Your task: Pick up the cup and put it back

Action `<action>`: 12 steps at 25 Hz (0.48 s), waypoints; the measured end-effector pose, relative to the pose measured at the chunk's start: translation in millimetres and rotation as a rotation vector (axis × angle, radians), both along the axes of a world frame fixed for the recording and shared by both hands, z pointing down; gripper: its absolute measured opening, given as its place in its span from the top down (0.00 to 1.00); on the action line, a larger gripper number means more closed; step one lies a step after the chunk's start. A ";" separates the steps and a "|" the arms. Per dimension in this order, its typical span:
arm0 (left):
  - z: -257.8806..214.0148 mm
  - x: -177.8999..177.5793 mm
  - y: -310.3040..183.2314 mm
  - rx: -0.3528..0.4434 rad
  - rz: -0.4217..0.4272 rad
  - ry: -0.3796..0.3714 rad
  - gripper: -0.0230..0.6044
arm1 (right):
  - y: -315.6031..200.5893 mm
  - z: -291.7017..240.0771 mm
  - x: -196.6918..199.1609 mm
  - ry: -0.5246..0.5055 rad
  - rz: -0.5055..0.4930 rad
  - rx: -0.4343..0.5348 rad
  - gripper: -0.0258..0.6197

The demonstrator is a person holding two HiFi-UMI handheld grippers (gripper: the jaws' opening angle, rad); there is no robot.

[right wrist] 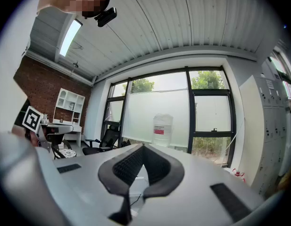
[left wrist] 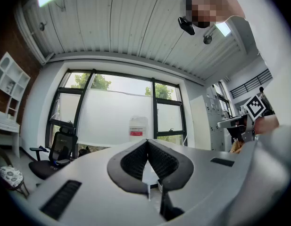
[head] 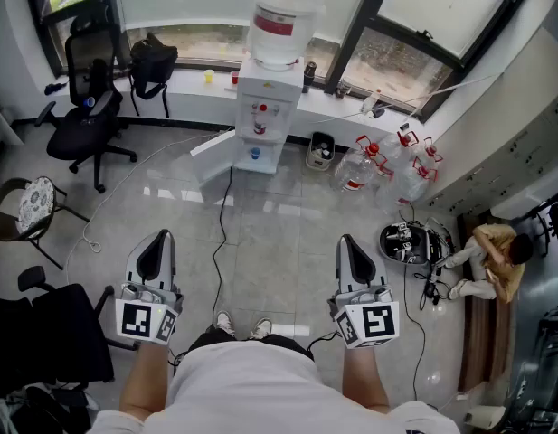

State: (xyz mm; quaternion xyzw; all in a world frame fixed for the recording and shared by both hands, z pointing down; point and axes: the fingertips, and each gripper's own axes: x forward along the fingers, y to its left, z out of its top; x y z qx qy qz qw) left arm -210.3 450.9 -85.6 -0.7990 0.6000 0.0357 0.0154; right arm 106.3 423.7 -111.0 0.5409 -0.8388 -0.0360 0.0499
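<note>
Nearest us, we hold the left gripper [head: 158, 240] and the right gripper [head: 347, 241] level and side by side over the tiled floor [head: 279, 215], both pointing toward the window; in the left gripper view the pads are pressed together at their tips with nothing between them; the right gripper view shows the same, jaws closed and empty; farther on, a white water dispenser [head: 263, 116] with a large bottle [head: 280, 16] on top stands against the window sill [head: 188, 80]; on that sill, just left of the dispenser, we see a small yellow cup [head: 208, 77] and a small red cup [head: 234, 78], well apart from both grippers; which of them the task means we cannot tell; a black office chair [head: 89, 120] stands at the far left.
</note>
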 end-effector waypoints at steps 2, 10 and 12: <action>-1.4 -4.7 -1.5 -0.005 0.002 0.004 0.93 | -1.2 -0.9 -5.8 -0.004 0.000 -0.004 0.93; -1.0 -15.8 -12.2 -0.007 0.011 0.009 0.93 | -8.7 1.2 -21.2 -0.028 -0.011 -0.018 0.93; 1.0 -19.8 -16.0 -0.010 0.019 0.011 0.93 | -9.4 -0.1 -24.9 -0.062 -0.018 -0.019 0.93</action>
